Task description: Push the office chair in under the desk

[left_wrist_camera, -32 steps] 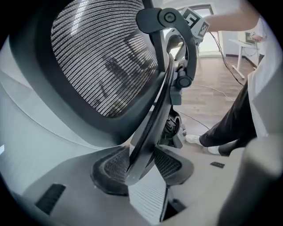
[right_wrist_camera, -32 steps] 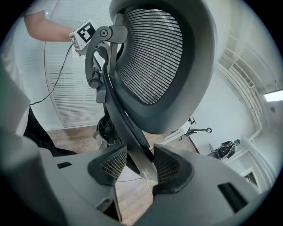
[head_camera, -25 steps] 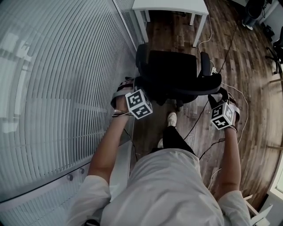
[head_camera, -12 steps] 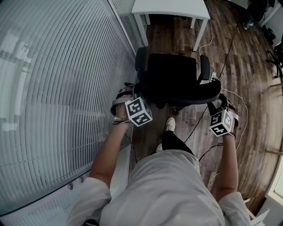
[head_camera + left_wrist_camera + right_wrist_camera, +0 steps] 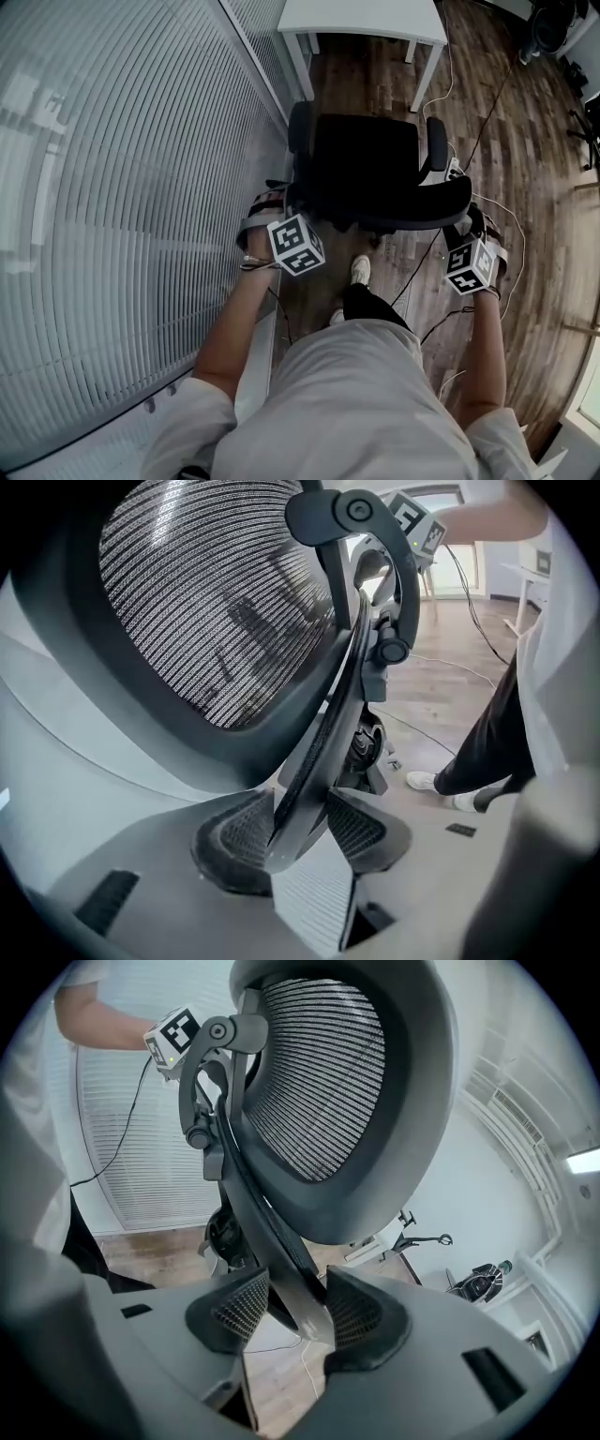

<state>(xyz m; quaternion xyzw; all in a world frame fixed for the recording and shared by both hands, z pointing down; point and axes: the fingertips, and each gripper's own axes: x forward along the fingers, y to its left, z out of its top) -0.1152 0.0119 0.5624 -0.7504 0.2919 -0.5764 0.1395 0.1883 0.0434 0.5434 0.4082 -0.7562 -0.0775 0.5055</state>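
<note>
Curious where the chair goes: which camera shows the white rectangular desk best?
The head view: the white rectangular desk stands beyond the black office chair. In both gripper views the chair's mesh backrest fills the picture; the desk isn't clear there.

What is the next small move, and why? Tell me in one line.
Probably push the office chair straight forward a little toward the desk. The left gripper and the right gripper each clamp a side edge of its backrest, and the chair stands short of the desk, roughly in line with the gap between the desk's legs.
</note>
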